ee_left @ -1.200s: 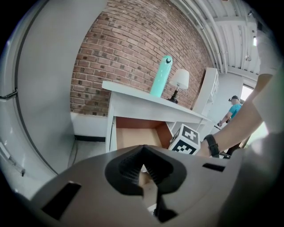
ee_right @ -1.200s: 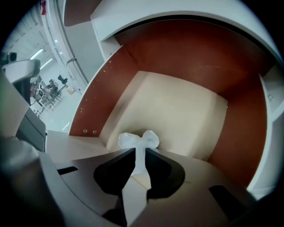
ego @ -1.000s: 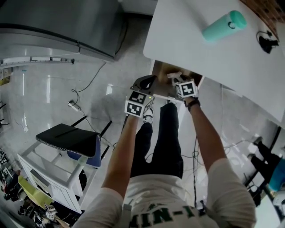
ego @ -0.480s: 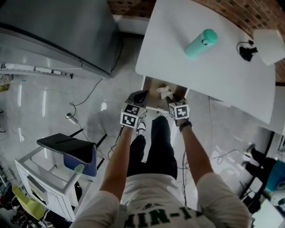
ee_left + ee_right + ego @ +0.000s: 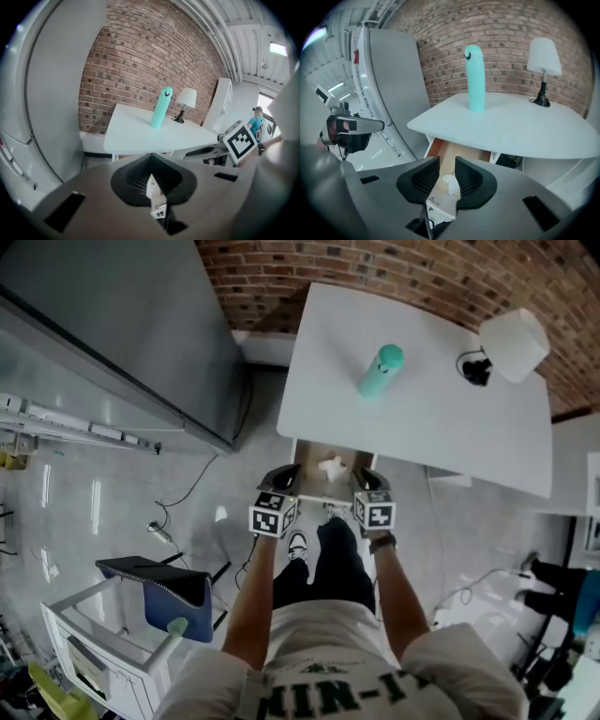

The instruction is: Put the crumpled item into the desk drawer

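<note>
The crumpled white item (image 5: 331, 467) lies inside the open desk drawer (image 5: 312, 456), under the white desk (image 5: 412, 418). My right gripper (image 5: 368, 482) hovers above the drawer's front right corner. Its jaws have just been closing and still stand apart with nothing between them. In the right gripper view the gripper (image 5: 447, 161) frames the crumpled item (image 5: 451, 183) far below, on the drawer (image 5: 461, 152) floor. My left gripper (image 5: 283, 478) hangs over the drawer's front left corner. In the left gripper view the gripper (image 5: 151, 159) has its pads meeting at the tips and holds nothing.
A teal bottle (image 5: 380, 369) and a white lamp (image 5: 511, 343) stand on the desk by the brick wall (image 5: 394, 268). A tall grey cabinet (image 5: 112, 324) is at the left. A chair with a blue cushion (image 5: 169, 592) and floor cables (image 5: 178, 512) lie behind me.
Both grippers have risen and drawn back from the drawer to its front edge. The crumpled item, beside the right gripper a second ago, now lies alone in the drawer.
</note>
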Tool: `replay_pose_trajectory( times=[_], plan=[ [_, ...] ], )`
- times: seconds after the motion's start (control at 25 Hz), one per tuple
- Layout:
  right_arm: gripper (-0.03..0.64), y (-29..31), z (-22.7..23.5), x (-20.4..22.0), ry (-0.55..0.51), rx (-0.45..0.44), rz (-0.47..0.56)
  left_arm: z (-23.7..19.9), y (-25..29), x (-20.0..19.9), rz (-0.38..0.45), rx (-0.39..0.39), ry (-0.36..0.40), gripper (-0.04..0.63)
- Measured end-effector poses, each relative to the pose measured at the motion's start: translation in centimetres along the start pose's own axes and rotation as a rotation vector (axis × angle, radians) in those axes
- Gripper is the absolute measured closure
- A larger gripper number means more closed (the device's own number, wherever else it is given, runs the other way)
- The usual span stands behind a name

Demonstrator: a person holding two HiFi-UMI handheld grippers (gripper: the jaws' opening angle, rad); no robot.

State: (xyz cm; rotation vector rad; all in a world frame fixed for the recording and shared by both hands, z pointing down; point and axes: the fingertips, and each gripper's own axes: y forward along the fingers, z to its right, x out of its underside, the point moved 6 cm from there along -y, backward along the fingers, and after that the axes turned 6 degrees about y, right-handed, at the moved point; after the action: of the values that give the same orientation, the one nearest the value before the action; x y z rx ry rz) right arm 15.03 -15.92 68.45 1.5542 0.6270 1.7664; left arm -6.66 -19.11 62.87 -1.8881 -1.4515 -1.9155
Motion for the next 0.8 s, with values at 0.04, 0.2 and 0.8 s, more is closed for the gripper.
replay_pose_trajectory(
  times=[0.04,0.2,0.8],
  plan=[
    [0.518,-1.1,-0.2,-0.7,-0.004,0.012,0.024,0.3,-0.5,-0.7,0.006,0.001,0.009,0.598],
    [0.552,-4.9,-0.8,-3.5,0.010,0.029,0.126,1.4,-2.3,-3.9,0.035,0.003,0.056,0.598],
    [0.592,-17.2,-3.2,-16.0,-0.007,0.055,0.542,2.3,-8.9,-16.2,0.263,-0.044,0.179,0.598]
  ],
)
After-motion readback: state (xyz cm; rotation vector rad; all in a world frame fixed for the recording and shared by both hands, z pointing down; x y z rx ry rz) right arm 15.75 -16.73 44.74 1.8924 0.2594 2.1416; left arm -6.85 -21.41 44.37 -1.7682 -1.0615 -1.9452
